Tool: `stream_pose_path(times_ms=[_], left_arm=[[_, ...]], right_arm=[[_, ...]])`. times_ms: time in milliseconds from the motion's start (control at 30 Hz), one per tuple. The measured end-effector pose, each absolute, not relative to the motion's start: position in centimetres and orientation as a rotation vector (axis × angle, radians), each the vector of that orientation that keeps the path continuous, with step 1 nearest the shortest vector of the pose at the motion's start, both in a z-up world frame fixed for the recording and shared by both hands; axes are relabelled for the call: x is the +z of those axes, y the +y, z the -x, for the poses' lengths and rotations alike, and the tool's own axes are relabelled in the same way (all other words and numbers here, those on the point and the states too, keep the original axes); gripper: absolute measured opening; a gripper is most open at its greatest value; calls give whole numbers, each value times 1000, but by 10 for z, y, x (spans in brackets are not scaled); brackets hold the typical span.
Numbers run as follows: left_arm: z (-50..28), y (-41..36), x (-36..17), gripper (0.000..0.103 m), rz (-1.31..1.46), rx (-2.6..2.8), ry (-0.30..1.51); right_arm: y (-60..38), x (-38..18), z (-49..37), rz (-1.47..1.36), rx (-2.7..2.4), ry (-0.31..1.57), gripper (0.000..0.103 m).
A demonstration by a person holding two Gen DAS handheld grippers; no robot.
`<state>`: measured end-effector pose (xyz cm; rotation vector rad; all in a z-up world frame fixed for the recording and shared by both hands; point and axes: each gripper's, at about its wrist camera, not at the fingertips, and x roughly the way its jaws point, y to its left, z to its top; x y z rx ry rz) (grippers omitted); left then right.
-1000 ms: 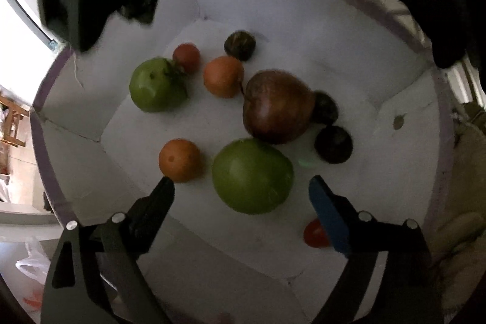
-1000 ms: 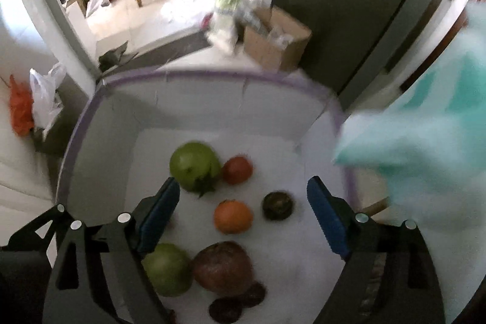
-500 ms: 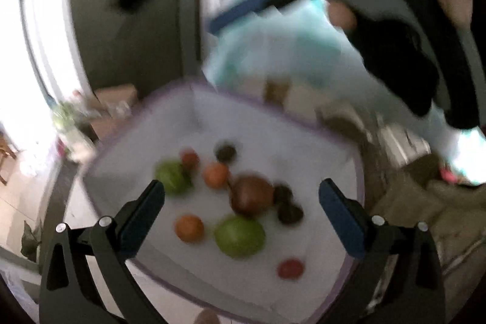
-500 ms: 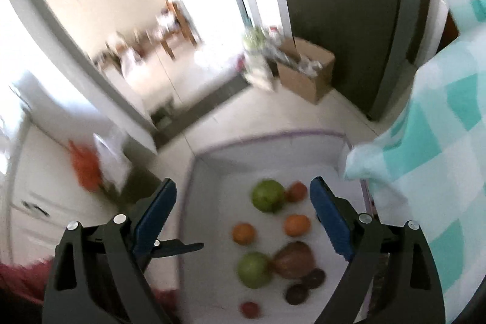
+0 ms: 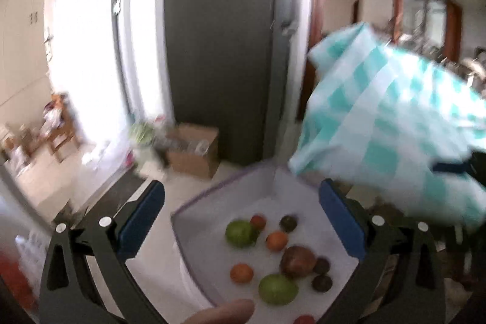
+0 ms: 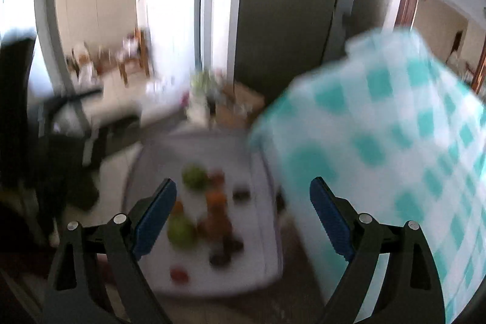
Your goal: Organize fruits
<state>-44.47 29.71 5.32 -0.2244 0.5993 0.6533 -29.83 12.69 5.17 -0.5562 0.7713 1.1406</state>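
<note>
A white fabric bin [image 5: 197, 228] with a purple rim stands on the floor below both grippers. In it lie two green fruits [image 5: 240, 233] [image 5: 278, 289], two orange ones [image 5: 277, 241], a large brown-red fruit [image 5: 298, 256], several small dark ones [image 5: 322, 283] and a small red one [image 5: 258, 221]. My left gripper [image 5: 240, 187] hangs high above the bin, open wide, with nothing between its blue pads. My right gripper [image 6: 243, 182] is also open and empty above the same bin [image 6: 267, 263]. Its view is blurred; a green fruit [image 6: 182, 231] still shows.
A teal and white checked cloth [image 5: 395, 123] [image 6: 395, 141] hangs over the bin's right side. A dark grey door [image 5: 218, 35] and a cardboard box [image 5: 194, 151] stand behind the bin. A fingertip [image 5: 224, 312] shows at the left view's bottom edge.
Both grippers have risen and pulled back from the bin, so the fruit looks much smaller. The left jaws have spread wider. Both views have tilted up to the door and room.
</note>
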Motion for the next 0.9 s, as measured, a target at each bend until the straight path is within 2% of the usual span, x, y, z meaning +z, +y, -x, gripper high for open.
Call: stream_pose_path(times_ms=[200, 367, 600, 900], left_arm=[[407, 293, 3, 102, 278, 709, 846], [392, 292, -34, 102, 337, 695, 968], [381, 287, -80, 102, 334, 656, 1043], [390, 292, -94, 102, 373, 657, 1050]], right_arm=[[130, 11, 311, 735, 1070, 758, 86], [138, -27, 303, 753, 1057, 881, 86], [153, -62, 293, 796, 1048, 1024, 86], [189, -74, 292, 865, 1036, 1045, 86]])
